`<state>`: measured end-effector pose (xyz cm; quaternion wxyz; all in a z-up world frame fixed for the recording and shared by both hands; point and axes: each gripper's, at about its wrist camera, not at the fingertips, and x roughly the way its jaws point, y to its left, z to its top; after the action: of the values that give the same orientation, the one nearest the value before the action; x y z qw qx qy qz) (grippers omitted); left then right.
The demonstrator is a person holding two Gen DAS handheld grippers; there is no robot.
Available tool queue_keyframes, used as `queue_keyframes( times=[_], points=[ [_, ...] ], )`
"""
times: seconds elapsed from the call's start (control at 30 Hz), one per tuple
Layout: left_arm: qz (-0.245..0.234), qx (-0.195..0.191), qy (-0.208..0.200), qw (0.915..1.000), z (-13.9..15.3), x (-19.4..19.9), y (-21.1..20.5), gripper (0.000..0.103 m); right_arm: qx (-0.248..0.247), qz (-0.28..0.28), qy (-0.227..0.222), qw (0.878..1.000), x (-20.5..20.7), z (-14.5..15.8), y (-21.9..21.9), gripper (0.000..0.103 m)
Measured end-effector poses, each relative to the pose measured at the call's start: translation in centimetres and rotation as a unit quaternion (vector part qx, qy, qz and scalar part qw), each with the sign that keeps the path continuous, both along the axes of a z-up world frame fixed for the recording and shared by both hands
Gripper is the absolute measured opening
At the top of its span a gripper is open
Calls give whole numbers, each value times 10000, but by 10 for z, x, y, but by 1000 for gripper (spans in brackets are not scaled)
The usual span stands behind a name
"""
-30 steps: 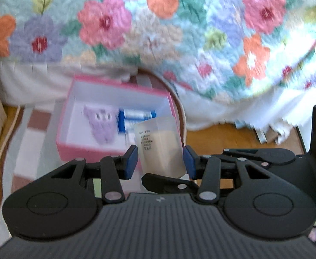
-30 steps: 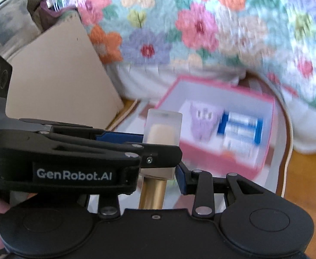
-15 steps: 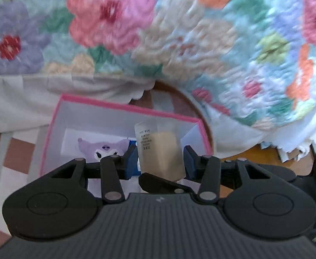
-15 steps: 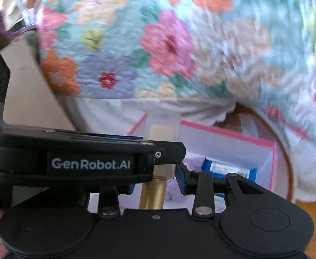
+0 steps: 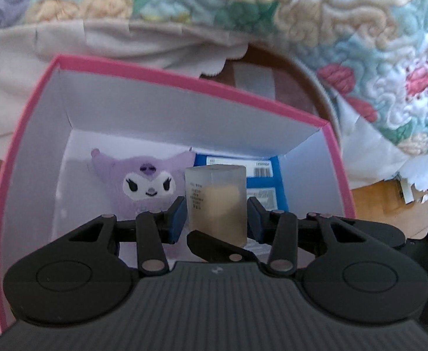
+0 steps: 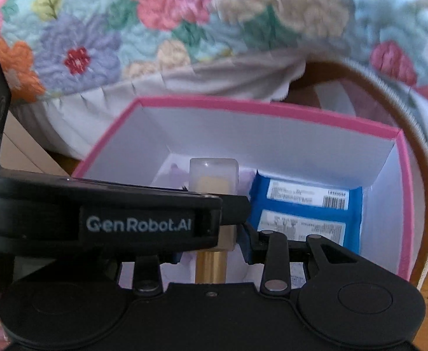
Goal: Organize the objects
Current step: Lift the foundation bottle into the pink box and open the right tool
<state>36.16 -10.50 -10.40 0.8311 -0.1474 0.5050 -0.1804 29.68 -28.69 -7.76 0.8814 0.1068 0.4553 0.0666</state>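
Flowered quilt (image 5: 316, 14) drapes behind a pink-rimmed white box (image 5: 184, 108) on the floor. Held upright over the box is a frosted bottle (image 5: 216, 199) with beige contents, small print down one side and a gold lower part (seen from the right wrist). Both the left gripper (image 5: 215, 219) and the right gripper (image 6: 211, 242) pinch it. Inside lie a purple plush (image 5: 146, 184) and a blue packet (image 6: 307, 210).

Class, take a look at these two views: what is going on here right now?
A person working two handheld grippers is packing things into a pink box. Both the left gripper and the right gripper are clamped on one frosted bottle with a gold base, held above the box's open top. A purple plush toy and a blue packet already lie inside.
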Motion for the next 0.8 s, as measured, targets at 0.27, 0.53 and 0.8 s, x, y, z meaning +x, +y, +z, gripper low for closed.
queue_keyframes(
  times=[0.27,0.53,0.8],
  points=[
    [-82,17,359,9993,-25,1,-6,43,226,-122,604,9978,4,-22,-6,41],
    [124,232,429,9987,-25,-4,-10,54,452,-218,908,9946,5,-37,-11,43],
    [53,452,150,9989,3,-20,-2,54,789,-267,794,9934,-15,-24,-20,46]
  ],
)
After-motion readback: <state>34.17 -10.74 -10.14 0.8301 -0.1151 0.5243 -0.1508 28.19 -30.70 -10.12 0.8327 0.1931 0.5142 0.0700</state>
